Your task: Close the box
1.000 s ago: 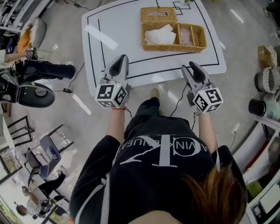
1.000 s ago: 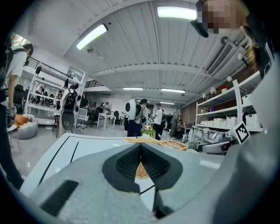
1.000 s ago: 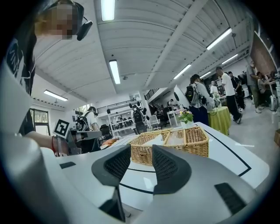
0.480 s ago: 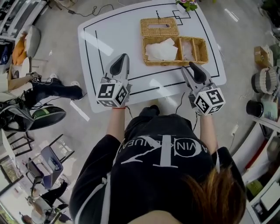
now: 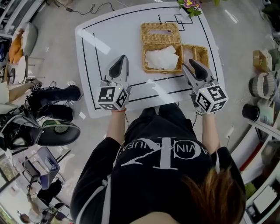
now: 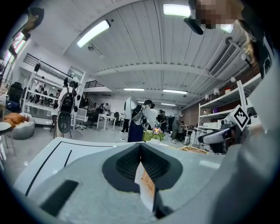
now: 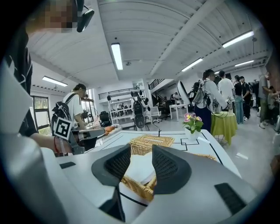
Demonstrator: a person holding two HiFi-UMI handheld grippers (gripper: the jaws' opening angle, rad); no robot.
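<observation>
A wicker box point(image 5: 175, 69) stands on the white table point(image 5: 118, 30), toward its far right. White paper point(image 5: 161, 58) lies in the box's left compartment. Its slotted wicker lid point(image 5: 160, 33) lies open and flat behind it. My right gripper point(image 5: 191, 62) hovers at the box's front right corner with its jaws apart and nothing between them; the right gripper view looks between them point(image 7: 141, 151) at the box point(image 7: 144, 186) and the lid point(image 7: 151, 141). My left gripper point(image 5: 122, 58) is shut and empty, left of the box above the table's front part.
A small flower pot point(image 5: 189, 4) stands at the table's far edge beyond the lid. Black lines point(image 5: 84, 48) are drawn round the tabletop. Dark chairs and gear point(image 5: 52, 131) stand on the floor at the left, shelves point(image 5: 262, 87) at the right. People stand far off in the room.
The person has stepped closer to the table. Both grippers now sit further over it, the right one reaching the box's front right corner. Neither gripper's jaws have changed.
</observation>
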